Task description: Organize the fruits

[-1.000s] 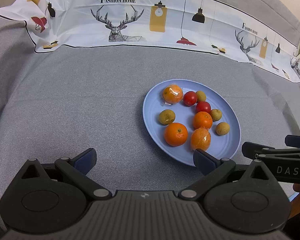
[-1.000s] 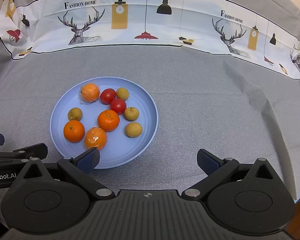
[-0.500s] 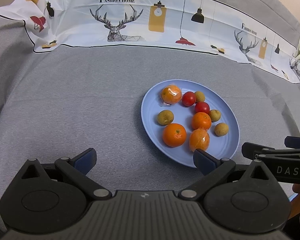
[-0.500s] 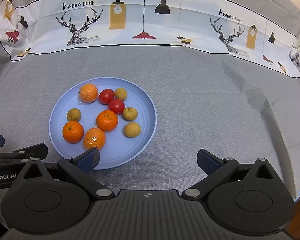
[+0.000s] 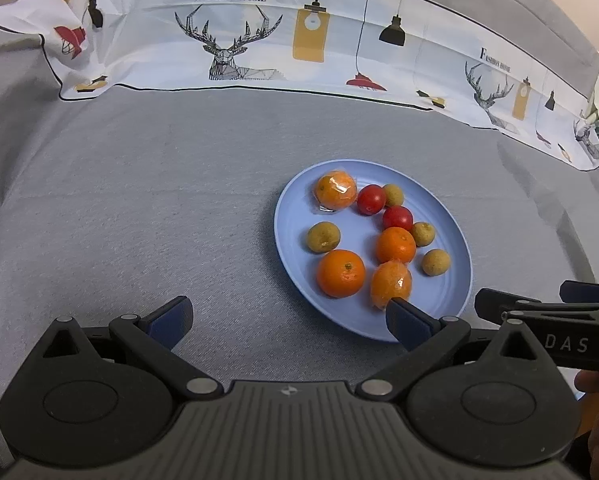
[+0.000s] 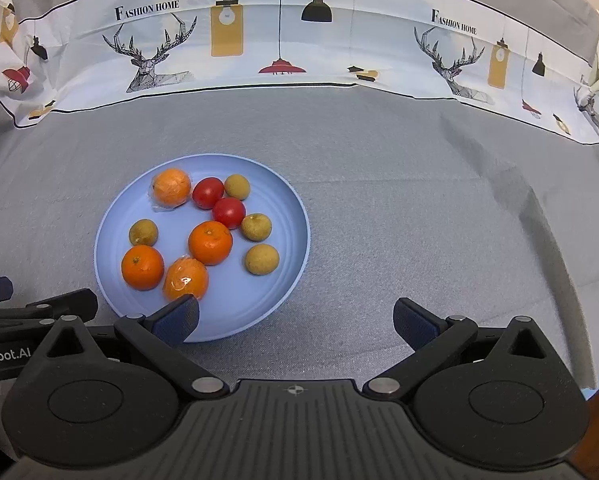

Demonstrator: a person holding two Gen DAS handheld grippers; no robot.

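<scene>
Blue plate [image 5: 455, 292] slightly nearer than before, both hand-held grippers [image 5: 287, 320] [image 6: 295, 316] wide, empty

A home-style tabletop: grey cloth [image 6: 399, 208], "Fashion Home" deer-print backdrop [image 6: 283, 44], blue fruit plate [image 6: 283, 280].

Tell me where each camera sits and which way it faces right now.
Left wrist: on the open left gripper, facing forward over grey cloth; round light-blue plate of fruit ahead-right; right gripper at right edge.
Right wrist: on the open right gripper, facing forward; plate ahead-left; left gripper at left edge.
Shared: the plate, its plastic-wrapped orange nearest, and the white deer-print backdrop.
</scene>
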